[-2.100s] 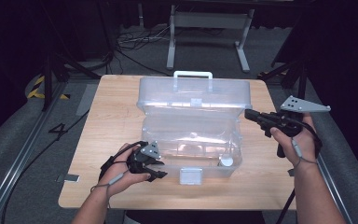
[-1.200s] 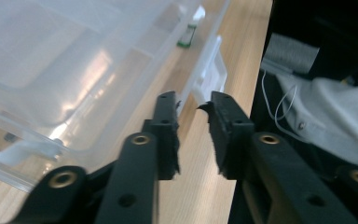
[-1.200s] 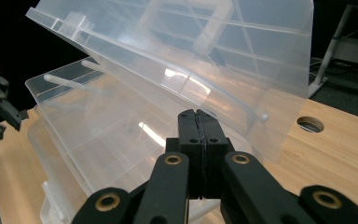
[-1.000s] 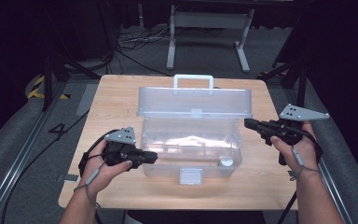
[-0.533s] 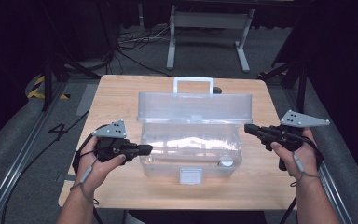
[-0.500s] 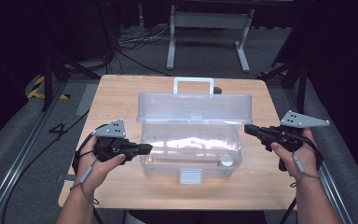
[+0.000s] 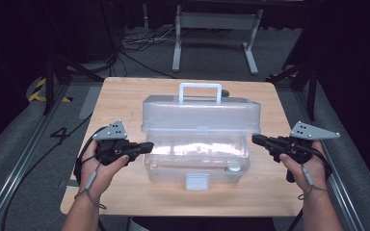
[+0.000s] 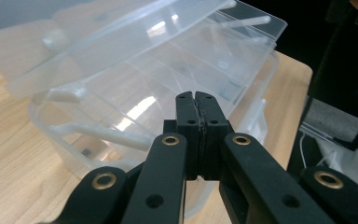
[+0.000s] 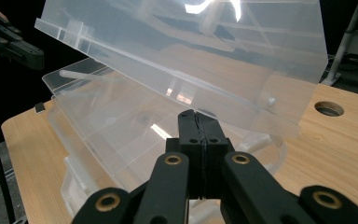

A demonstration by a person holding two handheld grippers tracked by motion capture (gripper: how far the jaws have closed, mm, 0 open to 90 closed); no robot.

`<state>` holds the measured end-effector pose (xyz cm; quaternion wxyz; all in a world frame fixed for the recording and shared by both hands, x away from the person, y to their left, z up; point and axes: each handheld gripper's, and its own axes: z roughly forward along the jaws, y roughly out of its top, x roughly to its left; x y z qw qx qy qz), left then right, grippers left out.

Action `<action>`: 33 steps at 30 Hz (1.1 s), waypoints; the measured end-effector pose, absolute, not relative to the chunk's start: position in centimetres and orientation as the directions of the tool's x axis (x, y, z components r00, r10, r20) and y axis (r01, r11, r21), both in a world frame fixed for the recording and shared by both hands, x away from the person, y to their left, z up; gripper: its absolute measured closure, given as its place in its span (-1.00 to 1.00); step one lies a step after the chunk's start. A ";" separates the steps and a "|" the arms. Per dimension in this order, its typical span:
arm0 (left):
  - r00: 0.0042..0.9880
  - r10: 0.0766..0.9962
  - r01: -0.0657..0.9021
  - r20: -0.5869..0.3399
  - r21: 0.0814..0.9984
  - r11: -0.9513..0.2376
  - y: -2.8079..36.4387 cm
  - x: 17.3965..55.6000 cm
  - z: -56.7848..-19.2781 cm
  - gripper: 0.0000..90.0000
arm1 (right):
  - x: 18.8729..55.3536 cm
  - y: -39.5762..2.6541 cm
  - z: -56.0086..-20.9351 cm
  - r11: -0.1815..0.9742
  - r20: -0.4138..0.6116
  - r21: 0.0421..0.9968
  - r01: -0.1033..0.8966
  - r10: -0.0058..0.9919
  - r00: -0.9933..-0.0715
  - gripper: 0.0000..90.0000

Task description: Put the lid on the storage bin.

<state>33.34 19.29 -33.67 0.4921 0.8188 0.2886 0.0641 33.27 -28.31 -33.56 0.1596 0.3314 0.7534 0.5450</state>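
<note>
A big clear plastic box sits on the wooden table, right between the two grippers. Its lid is tipped partway up, with a white handle on top. The left gripper has its jaws pressed together, holding nothing, and its tip is just beside the box's side. The right gripper is pressed together too and empty, its tip close to the box's other side.
</note>
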 end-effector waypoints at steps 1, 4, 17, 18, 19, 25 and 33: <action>0.820 0.544 0.410 -0.177 0.845 -0.343 19.3 33.3 -33.7 0.99 | 33.3 -28.3 -33.5 0.193 0.115 0.926 0.324 0.673 -0.731 1.00; 0.807 0.564 0.413 -0.176 0.850 -0.327 19.4 33.4 -33.8 0.99 | 33.0 -28.3 -33.5 0.197 0.111 0.925 0.324 0.676 -0.729 1.00; 0.749 0.630 0.453 -0.206 0.853 -0.260 19.7 33.9 -34.1 1.00 | 32.4 -28.4 -34.1 0.214 0.115 0.916 0.338 0.669 -0.734 1.00; 0.746 0.634 0.457 -0.206 0.850 -0.261 19.7 33.9 -34.1 1.00 | 32.4 -28.4 -34.2 0.215 0.116 0.916 0.340 0.668 -0.735 1.00; 0.744 0.635 0.461 -0.208 0.848 -0.263 19.7 33.9 -34.1 0.99 | 32.4 -28.4 -34.2 0.215 0.117 0.916 0.339 0.666 -0.737 1.00; 0.738 0.641 0.477 -0.210 0.835 -0.275 19.6 33.9 -34.2 1.00 | 32.2 -28.3 -34.3 0.234 0.109 0.910 0.343 0.663 -0.740 1.00; 0.736 0.643 0.488 -0.211 0.823 -0.289 19.6 33.8 -34.2 1.00 | 32.0 -28.5 -34.4 0.245 0.112 0.902 0.355 0.662 -0.741 1.00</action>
